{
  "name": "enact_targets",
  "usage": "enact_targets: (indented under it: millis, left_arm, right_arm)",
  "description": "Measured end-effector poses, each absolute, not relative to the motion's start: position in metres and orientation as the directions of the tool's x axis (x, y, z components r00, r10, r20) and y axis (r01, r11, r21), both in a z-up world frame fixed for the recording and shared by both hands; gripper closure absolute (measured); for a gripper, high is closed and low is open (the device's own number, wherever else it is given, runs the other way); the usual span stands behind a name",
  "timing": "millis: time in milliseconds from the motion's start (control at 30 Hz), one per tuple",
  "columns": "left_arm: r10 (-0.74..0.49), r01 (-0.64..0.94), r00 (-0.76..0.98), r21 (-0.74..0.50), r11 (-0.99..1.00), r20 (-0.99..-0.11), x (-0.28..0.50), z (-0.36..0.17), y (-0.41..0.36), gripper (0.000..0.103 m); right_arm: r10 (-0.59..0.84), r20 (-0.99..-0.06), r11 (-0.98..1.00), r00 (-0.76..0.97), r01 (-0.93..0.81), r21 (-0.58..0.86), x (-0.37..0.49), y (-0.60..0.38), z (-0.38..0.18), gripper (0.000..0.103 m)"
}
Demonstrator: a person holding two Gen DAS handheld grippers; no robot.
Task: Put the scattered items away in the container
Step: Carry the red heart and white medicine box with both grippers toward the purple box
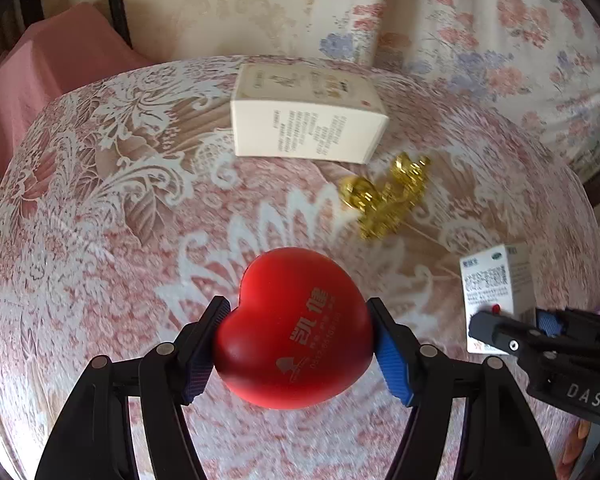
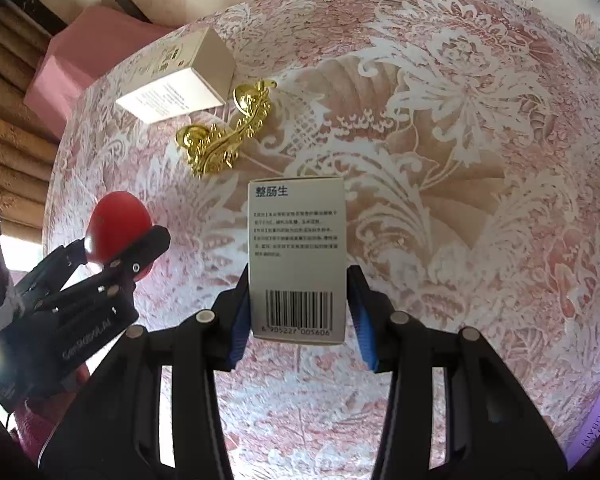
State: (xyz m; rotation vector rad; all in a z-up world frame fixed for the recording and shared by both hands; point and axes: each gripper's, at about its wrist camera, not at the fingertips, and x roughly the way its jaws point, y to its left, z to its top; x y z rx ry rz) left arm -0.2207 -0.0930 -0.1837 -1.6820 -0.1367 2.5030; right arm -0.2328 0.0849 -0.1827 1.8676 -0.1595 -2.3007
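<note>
The left hand-held gripper clamps a red heart; the right hand-held gripper clamps a white medicine box above the table.

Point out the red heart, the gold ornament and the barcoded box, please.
red heart (image 1: 296,328): left wrist view, centre of its printed face.
gold ornament (image 2: 224,136): right wrist view, middle of its scrollwork.
barcoded box (image 2: 298,240): right wrist view, its text panel above the barcode.
</note>
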Motion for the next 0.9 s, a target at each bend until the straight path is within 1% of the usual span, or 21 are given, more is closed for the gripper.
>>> enact_targets:
  millis: [500, 767, 900]
  left_arm:
    - [0.191, -0.134, -0.354, -0.152, -0.979, -0.916, -0.171, -0.176, -0.047, 0.034]
    - [0.219, -0.209, -0.353, -0.151, -0.966, -0.909, -0.137, -0.156, -0.016, 0.034]
    - [0.243, -0.261, -0.357, -0.154, -0.953, -0.902, -0.122, -0.142, 0.005, 0.034]
  right_arm:
    - [-0.204, -0.956, -0.975, -0.212, 0.135, 0.178, -0.175, 0.104, -0.159, 0.056]
    - [-0.207, -0.950, -0.973, -0.234, 0.150, 0.176, -0.136, 0.134, -0.135, 0.056]
    - [-0.203, -0.946, -0.976, -0.253, 0.130, 0.174, -0.115, 0.156, -0.123, 0.056]
